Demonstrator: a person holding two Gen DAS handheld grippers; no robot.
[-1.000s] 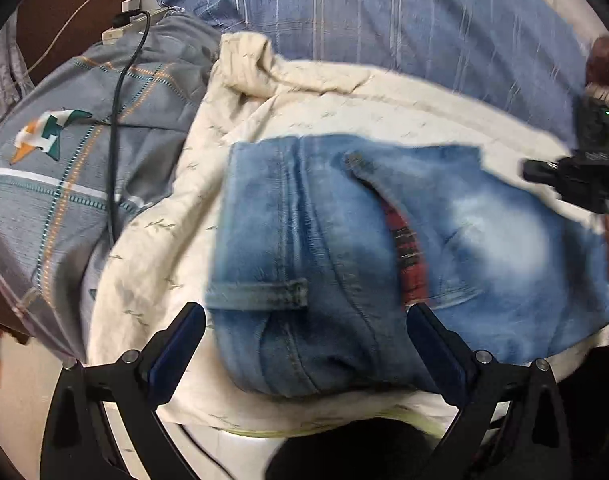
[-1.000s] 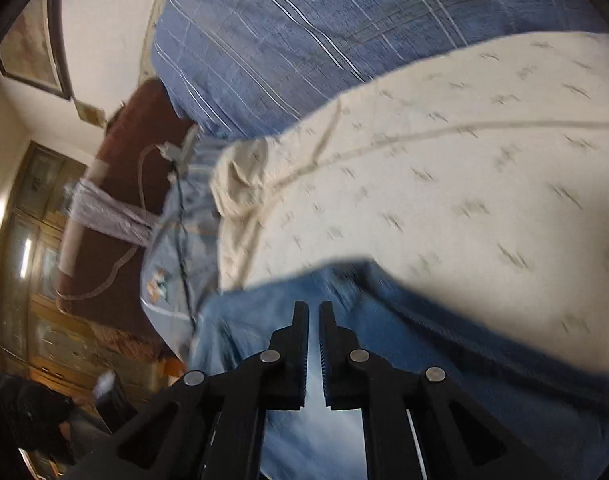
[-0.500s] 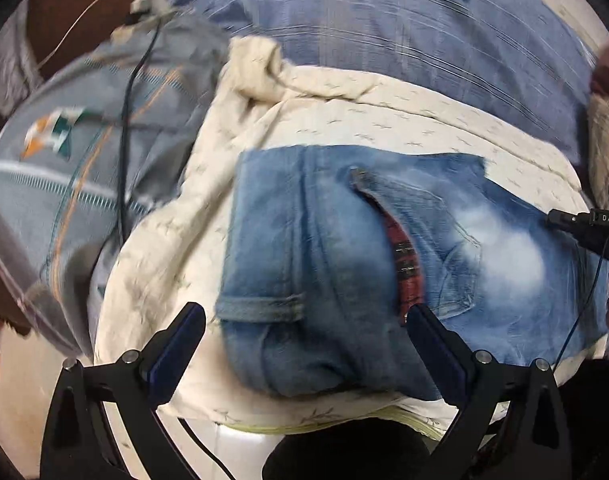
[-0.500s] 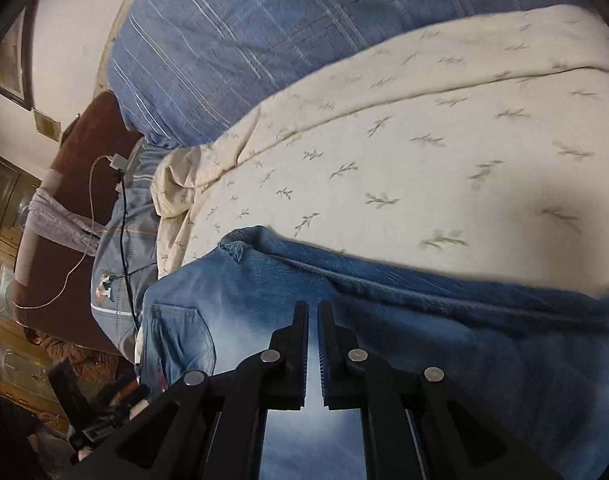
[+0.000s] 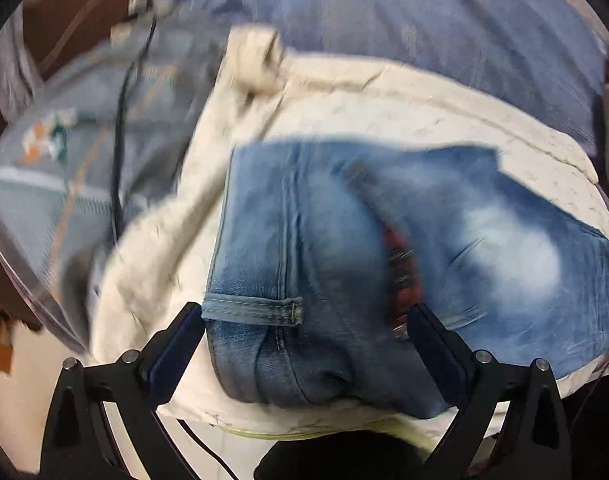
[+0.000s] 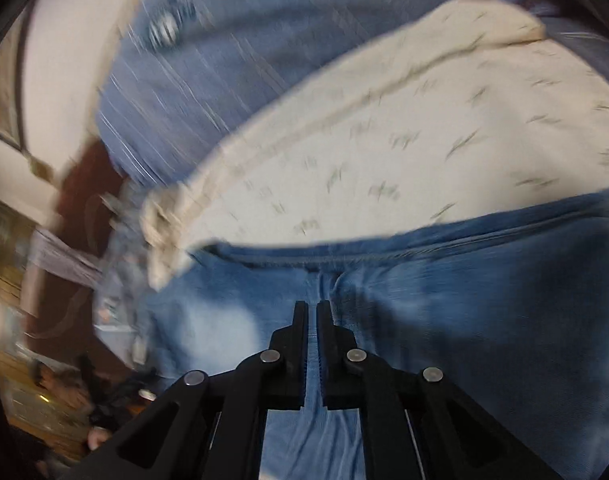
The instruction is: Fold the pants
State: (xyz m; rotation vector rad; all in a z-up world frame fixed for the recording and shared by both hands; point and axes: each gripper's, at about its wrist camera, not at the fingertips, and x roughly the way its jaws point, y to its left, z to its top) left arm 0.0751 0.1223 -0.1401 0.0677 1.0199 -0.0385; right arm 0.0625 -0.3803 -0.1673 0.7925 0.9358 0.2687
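Blue jeans (image 5: 344, 248) lie folded on a cream leaf-print sheet (image 5: 384, 108). A hem edge (image 5: 252, 310) and a red plaid lining (image 5: 400, 268) show on top. My left gripper (image 5: 304, 324) is open, its jaws wide apart on either side of the folded end near the hem, holding nothing. In the right wrist view the jeans (image 6: 444, 292) fill the lower half. My right gripper (image 6: 311, 312) is shut with a thin gap and hovers over the denim, with no cloth between the fingers.
A blue striped bedcover (image 5: 384, 12) lies behind the sheet. A grey checked pillow (image 5: 64, 160) with a black cable (image 5: 118, 152) across it sits at left. The bed's front edge (image 5: 304, 432) is just below the jeans. A dark wooden headboard (image 6: 76, 208) is at left.
Both views are now motion-blurred. The left gripper has moved closer to the folded end of the jeans. The right gripper has swung across the jeans, still shut.
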